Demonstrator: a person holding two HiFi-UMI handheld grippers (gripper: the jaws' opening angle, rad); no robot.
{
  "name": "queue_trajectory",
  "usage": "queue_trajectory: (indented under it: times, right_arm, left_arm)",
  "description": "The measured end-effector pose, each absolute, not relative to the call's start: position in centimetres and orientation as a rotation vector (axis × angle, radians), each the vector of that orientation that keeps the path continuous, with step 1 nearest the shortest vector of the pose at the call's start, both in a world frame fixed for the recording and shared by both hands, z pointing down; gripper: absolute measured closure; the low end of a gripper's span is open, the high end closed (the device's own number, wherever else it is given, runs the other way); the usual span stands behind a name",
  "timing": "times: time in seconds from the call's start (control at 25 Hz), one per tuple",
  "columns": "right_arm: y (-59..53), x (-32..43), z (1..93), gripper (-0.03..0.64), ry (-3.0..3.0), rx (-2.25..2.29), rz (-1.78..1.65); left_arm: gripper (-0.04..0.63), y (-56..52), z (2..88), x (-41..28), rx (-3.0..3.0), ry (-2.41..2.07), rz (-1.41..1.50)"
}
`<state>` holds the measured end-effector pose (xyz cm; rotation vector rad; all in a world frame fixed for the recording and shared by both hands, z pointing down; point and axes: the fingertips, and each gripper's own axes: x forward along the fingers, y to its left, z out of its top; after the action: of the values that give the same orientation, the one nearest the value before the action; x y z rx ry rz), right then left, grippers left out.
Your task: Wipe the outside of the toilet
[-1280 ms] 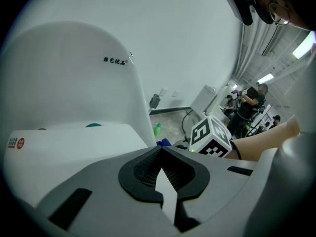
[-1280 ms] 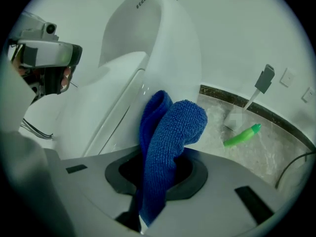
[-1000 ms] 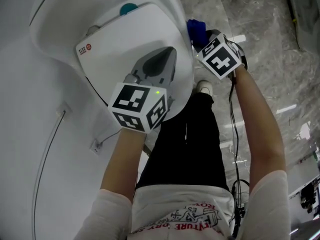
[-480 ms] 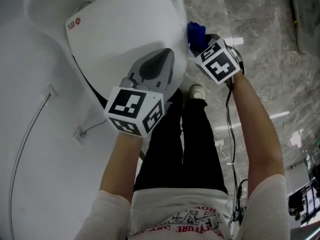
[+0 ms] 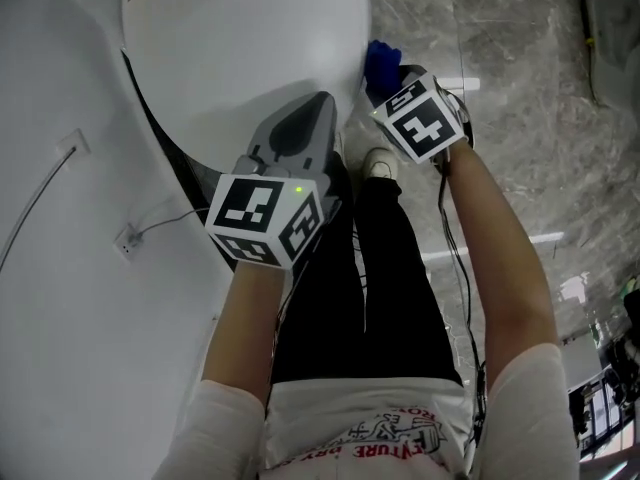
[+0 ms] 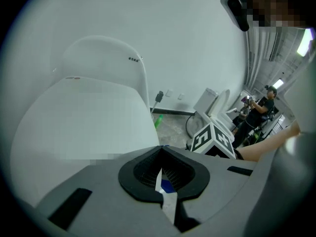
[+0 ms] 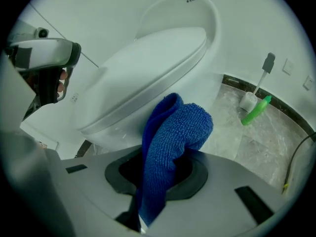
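1. My right gripper [image 7: 157, 179] is clamped on the blue cloth [image 7: 173, 132], which bulges up out of its jaws.
2. The cloth sits just beside the toilet [image 7: 111, 132], under the front edge of the lid [image 7: 163, 53]; I can't quite tell if they touch.
3. My left gripper [image 6: 163, 179] hovers above the lid, jaws together on nothing.

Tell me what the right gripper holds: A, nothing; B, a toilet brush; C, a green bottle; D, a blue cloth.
D: in the right gripper view, the right gripper has its jaws shut on a blue cloth that sticks out between them.
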<state>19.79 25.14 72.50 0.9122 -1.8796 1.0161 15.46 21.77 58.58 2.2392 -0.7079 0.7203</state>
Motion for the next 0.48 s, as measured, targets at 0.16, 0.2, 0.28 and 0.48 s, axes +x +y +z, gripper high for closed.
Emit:
queue_trajectory:
  times: [0.16,0.2,0.28,0.48]
  right_arm:
    - [27.3,17.8,72.7,0.541,-1.871,0.934,1.013]
    - [27.6,17.5,72.8,0.541,-1.865,0.946,1.017]
    - [28.5,16.8,73.0,0.541,-1.848,0.965,1.027]
    - [30.9,13.7,73.4,0.541,-1.818,1.008,1.064]
  left_arm:
    - [0.589,24.4,57.9,13.4,2.244,-0.744,0.674]
    - [0.589,24.9,57.8,12.9,2.252,-0.749,0.664]
    - [0.589,26.0,57.8,11.8,2.262,-0.753,0.653]
    - [0.589,28.6,58.2,7.9,2.235,-0.780,0.646]
